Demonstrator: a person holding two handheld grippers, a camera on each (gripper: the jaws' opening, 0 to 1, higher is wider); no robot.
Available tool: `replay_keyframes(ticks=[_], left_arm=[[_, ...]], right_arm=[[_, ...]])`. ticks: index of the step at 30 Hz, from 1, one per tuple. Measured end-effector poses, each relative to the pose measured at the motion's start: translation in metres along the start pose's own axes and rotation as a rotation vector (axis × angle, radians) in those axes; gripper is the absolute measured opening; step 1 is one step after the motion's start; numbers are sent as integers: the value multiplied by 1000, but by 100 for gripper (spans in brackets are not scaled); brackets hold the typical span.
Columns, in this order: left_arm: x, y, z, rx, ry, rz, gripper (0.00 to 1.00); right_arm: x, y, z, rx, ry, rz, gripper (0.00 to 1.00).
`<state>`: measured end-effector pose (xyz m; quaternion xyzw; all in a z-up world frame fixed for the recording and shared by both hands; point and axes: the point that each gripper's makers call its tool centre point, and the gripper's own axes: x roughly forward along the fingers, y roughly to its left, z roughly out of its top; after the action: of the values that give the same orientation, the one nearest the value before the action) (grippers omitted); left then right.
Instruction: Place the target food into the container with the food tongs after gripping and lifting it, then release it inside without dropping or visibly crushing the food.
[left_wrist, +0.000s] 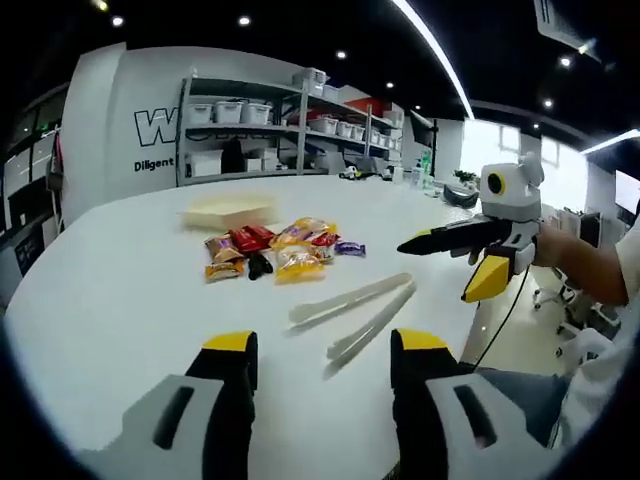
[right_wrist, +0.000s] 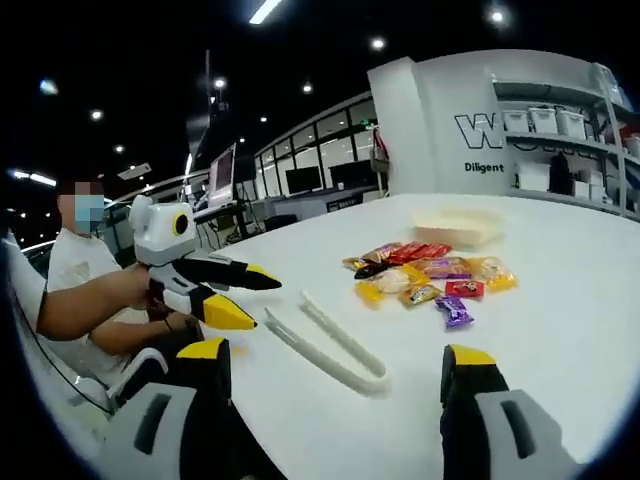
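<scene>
Left gripper (left_wrist: 322, 362): its two yellow-tipped jaws stand spread wide over the white counter (left_wrist: 120, 300), holding nothing. In the right gripper view it comes in from the left (right_wrist: 243, 297), held by a person's hand, jaws also apart.
Right gripper (right_wrist: 337, 368): jaws spread wide, holding nothing, above the counter edge. In the left gripper view it enters from the right (left_wrist: 448, 265), hovering above the counter.
Food tongs (left_wrist: 355, 315): pale, lying flat on the counter, arms a little apart, between the grippers and the food; no gripper touches them.
Food (left_wrist: 280, 250): a small heap of wrapped snacks, red, yellow, orange and purple, on the counter beyond the tongs.
Container (left_wrist: 230, 211): shallow, pale tray just behind the heap; I cannot tell what is inside.
Background: shelves with bins (left_wrist: 290, 125).
</scene>
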<state>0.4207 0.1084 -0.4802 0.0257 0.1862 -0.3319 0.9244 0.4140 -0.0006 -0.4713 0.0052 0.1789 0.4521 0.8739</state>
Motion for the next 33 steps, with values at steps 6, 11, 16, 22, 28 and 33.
replay_keyframes(ticks=[6, 11, 16, 22, 28, 33], left_arm=[[4, -4, -3, 12, 11, -31, 42], [8, -11, -4, 20, 16, -65, 38], [13, -14, -7, 36, 30, -86, 32], [18, -17, -11, 47, 57, -112, 26], [21, -19, -11, 61, 65, -140, 23], [22, -20, -11, 92, 67, -161, 18]], right_arm=[[3, 1, -2, 7, -13, 9, 76], [4, -1, -6, 6, 2, 7, 73], [5, 0, -6, 3, 3, 8, 71], [7, 5, -8, 1, 2, 20, 70], [9, 8, -10, 19, -1, 28, 70], [11, 11, -12, 25, 0, 37, 69]])
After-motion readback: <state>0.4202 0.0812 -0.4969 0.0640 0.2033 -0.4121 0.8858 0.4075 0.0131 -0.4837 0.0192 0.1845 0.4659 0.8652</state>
